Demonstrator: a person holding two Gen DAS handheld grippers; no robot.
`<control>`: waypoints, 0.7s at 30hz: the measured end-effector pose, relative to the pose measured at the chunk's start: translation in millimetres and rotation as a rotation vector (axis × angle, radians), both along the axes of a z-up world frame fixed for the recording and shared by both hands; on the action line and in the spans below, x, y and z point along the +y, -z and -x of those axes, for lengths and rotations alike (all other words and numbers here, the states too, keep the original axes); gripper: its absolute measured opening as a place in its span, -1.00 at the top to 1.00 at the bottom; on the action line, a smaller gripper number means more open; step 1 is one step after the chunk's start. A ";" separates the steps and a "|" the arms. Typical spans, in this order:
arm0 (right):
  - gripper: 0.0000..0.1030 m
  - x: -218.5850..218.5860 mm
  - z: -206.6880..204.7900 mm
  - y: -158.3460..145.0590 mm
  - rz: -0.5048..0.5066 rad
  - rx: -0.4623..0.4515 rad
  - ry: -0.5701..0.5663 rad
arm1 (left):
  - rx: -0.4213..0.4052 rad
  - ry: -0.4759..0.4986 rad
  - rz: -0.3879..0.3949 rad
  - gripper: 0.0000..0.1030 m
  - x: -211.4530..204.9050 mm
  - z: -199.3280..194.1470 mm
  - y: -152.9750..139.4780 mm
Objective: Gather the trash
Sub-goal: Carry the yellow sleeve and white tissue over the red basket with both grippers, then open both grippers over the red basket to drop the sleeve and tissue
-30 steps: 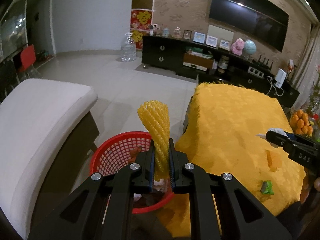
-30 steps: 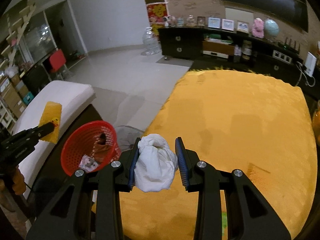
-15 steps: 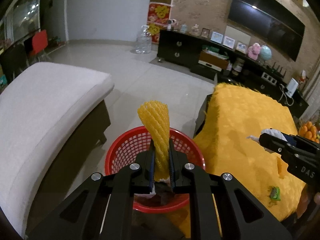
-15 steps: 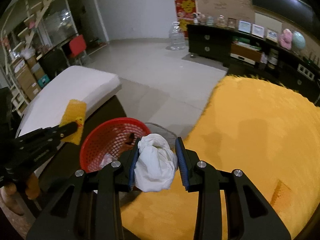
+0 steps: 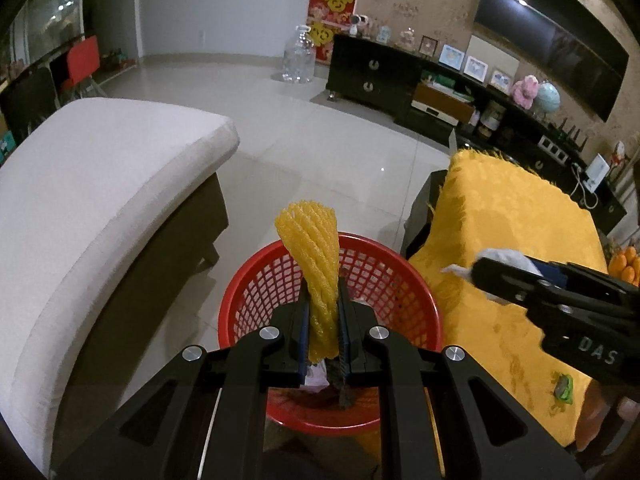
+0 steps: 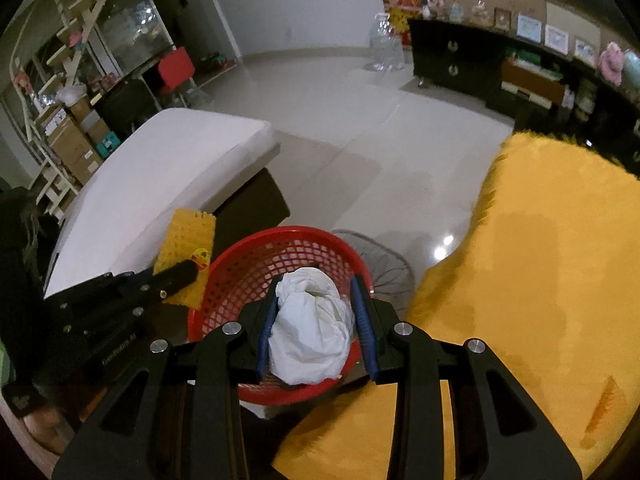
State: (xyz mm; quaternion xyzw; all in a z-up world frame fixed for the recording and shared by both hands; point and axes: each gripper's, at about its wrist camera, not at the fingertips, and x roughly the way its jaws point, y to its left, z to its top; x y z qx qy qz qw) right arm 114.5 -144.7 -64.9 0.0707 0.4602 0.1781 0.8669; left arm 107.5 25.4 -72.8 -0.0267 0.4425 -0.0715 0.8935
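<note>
My left gripper (image 5: 323,304) is shut on a yellow foam fruit net (image 5: 314,264) and holds it over the red mesh basket (image 5: 384,280) on the floor. In the right wrist view the same net (image 6: 185,248) sits at the basket's left rim. My right gripper (image 6: 316,300) is shut on a crumpled white tissue wad (image 6: 310,332), above the red basket (image 6: 248,276). The right gripper with its tissue (image 5: 500,258) also shows at the right of the left wrist view. Some scraps lie in the basket's bottom.
A yellow cloth-covered table (image 5: 516,240) stands right of the basket, with a small green wrapper (image 5: 563,387) near its front edge. A white-cushioned bench (image 5: 92,184) lies to the left. Oranges (image 5: 626,266) sit at the far right. Tiled floor stretches beyond.
Both grippers have moved left toward the basket with their loads. The basket has grown larger and more central in both views; the right gripper now hangs over it rather than the yellow table.
</note>
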 end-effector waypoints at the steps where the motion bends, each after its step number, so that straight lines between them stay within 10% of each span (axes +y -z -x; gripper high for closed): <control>1: 0.35 3.3 -3.5 2.2 -0.006 0.009 -0.007 | 0.006 0.003 -0.004 0.79 -0.8 -1.2 2.2; 13: 0.04 13.0 -22.0 26.4 -0.081 0.103 -0.012 | 0.053 -0.005 0.006 0.76 3.9 -9.5 14.9; 21: -0.11 4.0 -14.9 26.4 -0.107 0.107 0.013 | 0.078 -0.018 0.040 0.00 9.1 -10.7 16.9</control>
